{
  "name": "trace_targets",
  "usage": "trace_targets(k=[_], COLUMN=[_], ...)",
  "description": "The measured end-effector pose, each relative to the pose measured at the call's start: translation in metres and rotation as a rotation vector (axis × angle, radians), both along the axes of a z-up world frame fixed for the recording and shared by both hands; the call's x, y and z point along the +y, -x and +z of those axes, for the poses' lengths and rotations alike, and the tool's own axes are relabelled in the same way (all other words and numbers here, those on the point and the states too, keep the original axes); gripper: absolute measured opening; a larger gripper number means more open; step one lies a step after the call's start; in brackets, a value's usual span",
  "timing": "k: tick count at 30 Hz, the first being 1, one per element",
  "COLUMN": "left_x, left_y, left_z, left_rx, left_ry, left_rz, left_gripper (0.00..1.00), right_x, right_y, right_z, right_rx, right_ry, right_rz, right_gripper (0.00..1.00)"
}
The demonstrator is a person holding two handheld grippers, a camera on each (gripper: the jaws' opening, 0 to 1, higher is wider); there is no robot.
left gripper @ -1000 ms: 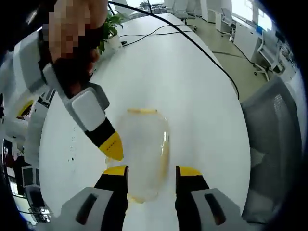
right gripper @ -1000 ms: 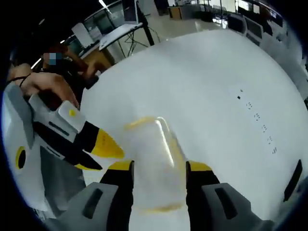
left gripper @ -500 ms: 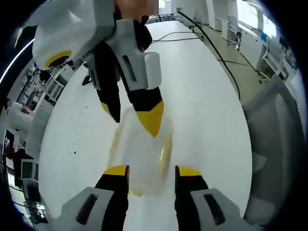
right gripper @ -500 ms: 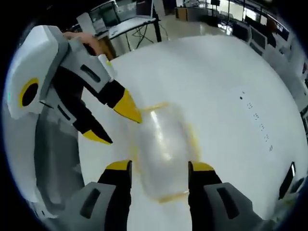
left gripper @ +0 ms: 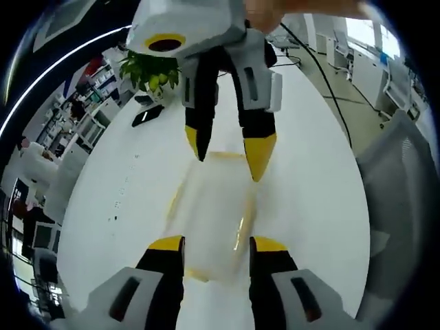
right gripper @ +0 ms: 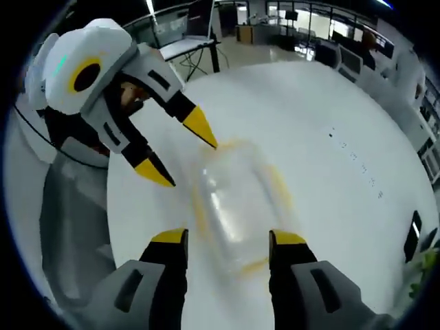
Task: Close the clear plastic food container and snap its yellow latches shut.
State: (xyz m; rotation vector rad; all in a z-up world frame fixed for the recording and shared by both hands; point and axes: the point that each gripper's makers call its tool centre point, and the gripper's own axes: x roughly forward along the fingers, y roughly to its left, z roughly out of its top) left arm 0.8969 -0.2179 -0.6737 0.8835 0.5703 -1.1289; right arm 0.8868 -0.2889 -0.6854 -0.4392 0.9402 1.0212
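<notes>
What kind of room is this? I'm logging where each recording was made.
Probably an open-plan office or lab. A large white table carries the clear container, with a potted plant and cables at its far end, and desks with monitors stand beyond it.

Left gripper view looking steeply down, close over the clear container (left gripper: 210,220) on the white table (left gripper: 309,185), right gripper view facing it from the opposite end, both sharing container and tabletop
</notes>
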Motion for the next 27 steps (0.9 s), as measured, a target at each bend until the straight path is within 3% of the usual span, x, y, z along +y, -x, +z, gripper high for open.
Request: trace_targets(k=[7,12,17,21,27], left_x=[0.004,0.006,0.013,0.017,0.025], left_y=[0.001,-0.003,-0.005,-0.005,-0.003], left_z=[-0.006,-0.005,-0.007,-0.010,-0.016], left_rx=[-0.006,-0.014,-0.034,-0.043,-0.012], left_ry=[0.029,0.098,0.117,0.150,0.234], left_rz=[0.026,0.067,0.097,0.115,0.192], left_gripper=[0.31,0.31,0.29,0.29,0.31], right_x=[-0.009,-0.010,-0.014,-0.019,-0.023], right_y=[0.006,0.010,0.014,0.015,0.020], right_z=[-0.005,-0.006,-0.012,-0.018,-0.033], right_rx=[-0.073,-0.150,-0.186,-0.237,-0.249], right_ry=[-0.022,-0.061,-0.132,-0.143,-0.151], right_rz=[-0.051,-0.111,-0.198,-0.249,-0.289], right_gripper=[0.44,0.44,0.44,0.45,0.47])
